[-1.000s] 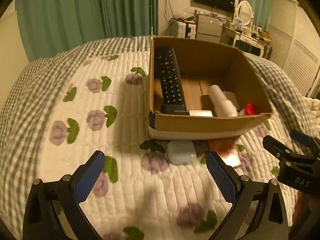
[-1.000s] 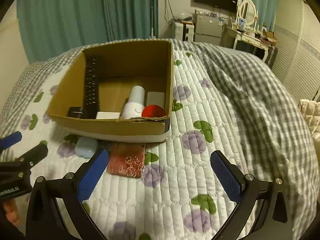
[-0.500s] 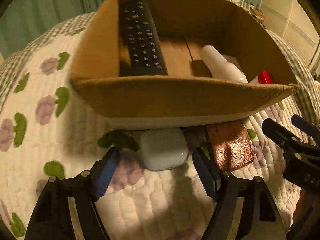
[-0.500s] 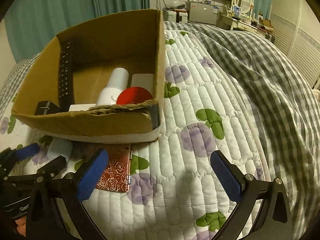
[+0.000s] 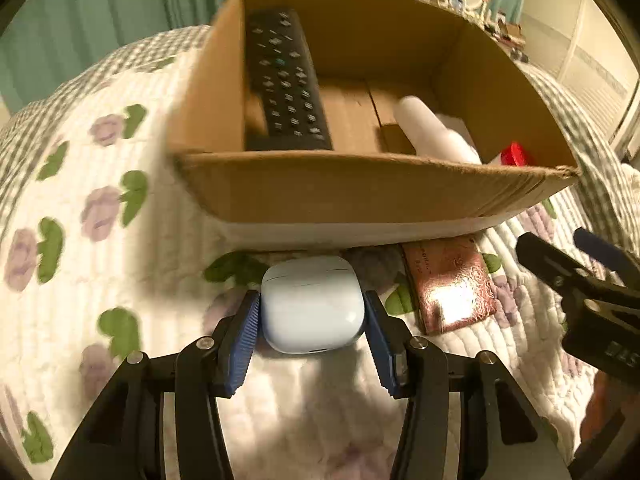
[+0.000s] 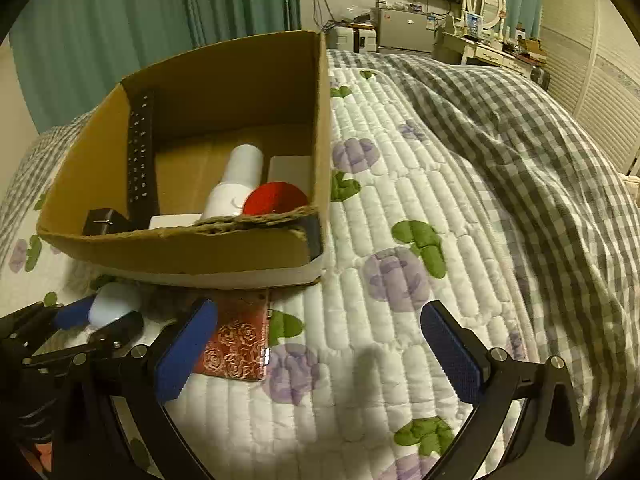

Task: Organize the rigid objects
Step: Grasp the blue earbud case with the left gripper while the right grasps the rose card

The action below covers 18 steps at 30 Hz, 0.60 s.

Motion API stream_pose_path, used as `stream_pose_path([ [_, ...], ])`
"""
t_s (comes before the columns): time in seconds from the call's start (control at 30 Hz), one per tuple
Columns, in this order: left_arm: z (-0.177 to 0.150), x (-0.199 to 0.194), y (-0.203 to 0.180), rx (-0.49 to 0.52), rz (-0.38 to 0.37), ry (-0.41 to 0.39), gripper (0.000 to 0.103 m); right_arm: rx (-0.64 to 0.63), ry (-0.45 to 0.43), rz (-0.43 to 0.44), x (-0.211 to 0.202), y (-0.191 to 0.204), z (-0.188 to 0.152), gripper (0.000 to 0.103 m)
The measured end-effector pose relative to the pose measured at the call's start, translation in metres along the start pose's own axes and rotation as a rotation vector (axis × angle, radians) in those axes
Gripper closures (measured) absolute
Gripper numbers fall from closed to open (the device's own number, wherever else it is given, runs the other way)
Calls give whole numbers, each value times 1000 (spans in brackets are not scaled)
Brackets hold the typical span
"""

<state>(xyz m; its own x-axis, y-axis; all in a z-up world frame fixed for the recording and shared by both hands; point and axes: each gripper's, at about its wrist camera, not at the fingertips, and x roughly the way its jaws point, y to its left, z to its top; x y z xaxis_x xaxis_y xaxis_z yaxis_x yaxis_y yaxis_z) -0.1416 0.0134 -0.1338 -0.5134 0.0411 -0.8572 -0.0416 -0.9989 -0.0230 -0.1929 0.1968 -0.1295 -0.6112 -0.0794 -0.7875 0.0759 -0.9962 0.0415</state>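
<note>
A white earbud case (image 5: pixel 313 304) lies on the quilt just in front of the cardboard box (image 5: pixel 360 196). My left gripper (image 5: pixel 312 320) is shut on the case, a blue pad against each side; the case also shows in the right wrist view (image 6: pixel 114 303). A red patterned card holder (image 5: pixel 450 284) lies right of the case, also seen from the right wrist (image 6: pixel 236 346). My right gripper (image 6: pixel 316 354) is open and empty over the quilt, its left finger beside the card holder. The box holds a black remote (image 5: pixel 286 84), a white bottle (image 6: pixel 236 184) and a red lid (image 6: pixel 274 198).
The box (image 6: pixel 200 248) also holds a small black item (image 6: pixel 105 221) and flat white items (image 6: pixel 290 168). A grey checked blanket (image 6: pixel 520 140) is bunched at the right. Green curtains, a dresser and a TV stand beyond the bed.
My left gripper moved forward and down to the earbud case and closed its pads on it. My right gripper came closer to the box and stayed open.
</note>
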Motion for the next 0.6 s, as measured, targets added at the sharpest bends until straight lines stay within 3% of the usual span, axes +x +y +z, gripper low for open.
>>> stream_pose_path([
  [0.23, -5, -20, 12, -26, 60, -32, 51, -45, 42, 30, 8, 22, -5, 1],
  [0.6, 5, -12, 27, -31, 47, -49, 51, -146, 157, 53, 48, 64, -8, 6],
])
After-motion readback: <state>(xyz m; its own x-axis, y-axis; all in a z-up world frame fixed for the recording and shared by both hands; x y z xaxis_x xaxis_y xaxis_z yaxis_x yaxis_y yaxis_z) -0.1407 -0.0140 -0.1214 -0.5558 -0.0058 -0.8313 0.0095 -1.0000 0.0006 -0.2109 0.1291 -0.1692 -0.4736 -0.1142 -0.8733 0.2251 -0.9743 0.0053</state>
